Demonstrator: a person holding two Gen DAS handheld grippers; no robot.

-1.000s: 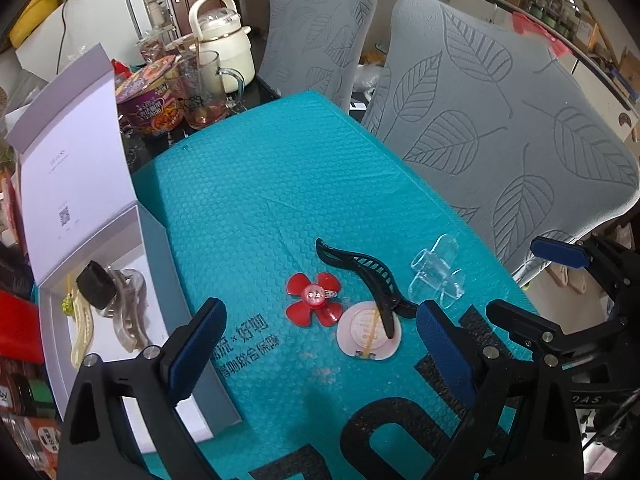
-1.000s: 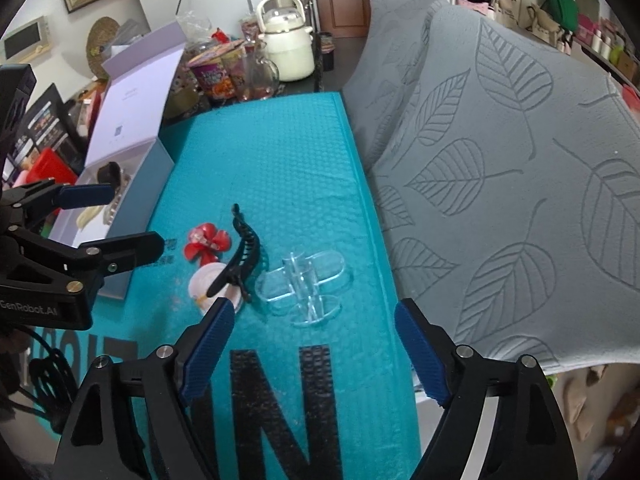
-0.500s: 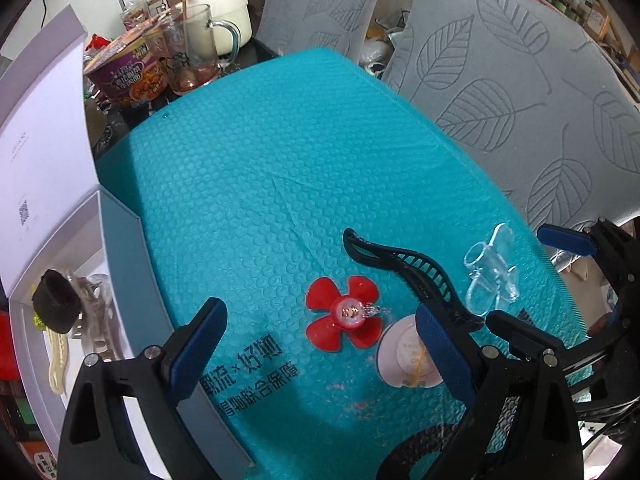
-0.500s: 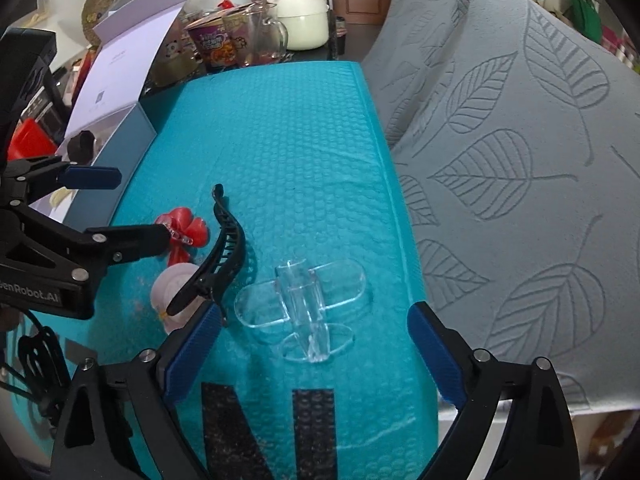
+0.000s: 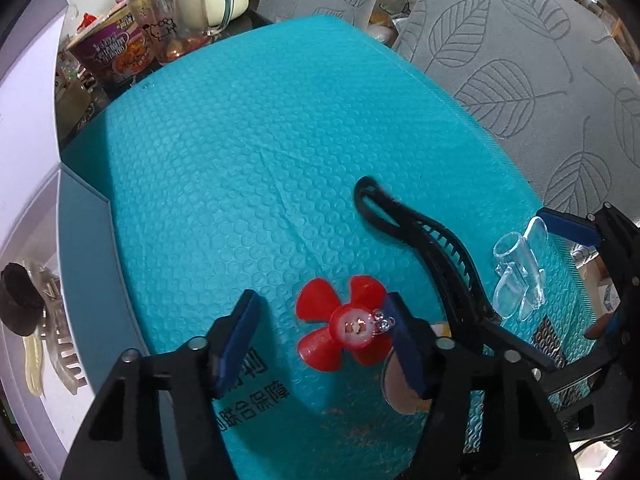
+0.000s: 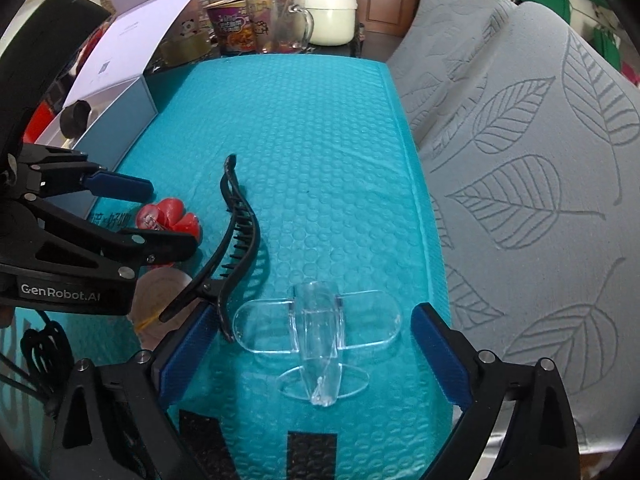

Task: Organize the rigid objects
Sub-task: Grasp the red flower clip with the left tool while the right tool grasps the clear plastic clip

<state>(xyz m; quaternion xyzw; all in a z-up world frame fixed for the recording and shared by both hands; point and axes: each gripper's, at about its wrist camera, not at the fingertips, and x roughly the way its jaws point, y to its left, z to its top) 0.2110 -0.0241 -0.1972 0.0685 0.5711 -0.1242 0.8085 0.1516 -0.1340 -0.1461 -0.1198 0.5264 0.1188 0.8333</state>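
A red flower-shaped clip [image 5: 340,320] lies on the teal bubble mat [image 5: 240,140] between the closing jaws of my left gripper [image 5: 324,336]. Its right pad [image 5: 404,344] is at the petals; the left pad stands apart. My right gripper [image 6: 312,356] is open and still opening around a clear plastic clip [image 6: 320,332], which touches neither pad. A black curved hair clip [image 5: 432,248] lies between the two and rests on a pale round disc [image 5: 396,388]. From the right wrist view, the left gripper [image 6: 160,216] straddles the red clip [image 6: 176,216].
An open grey-blue box [image 5: 88,260] at the left holds a black item [image 5: 18,300] and beige claw clips. Behind the mat stand a noodle cup [image 5: 116,52], a glass mug [image 5: 176,20] and a white kettle [image 6: 330,12]. Grey leaf-print cushions [image 5: 520,60] line the right side.
Both grippers have come down close to the mat. The left jaws narrowed around the red flower clip. The right jaws widened slightly and now frame the clear clip.
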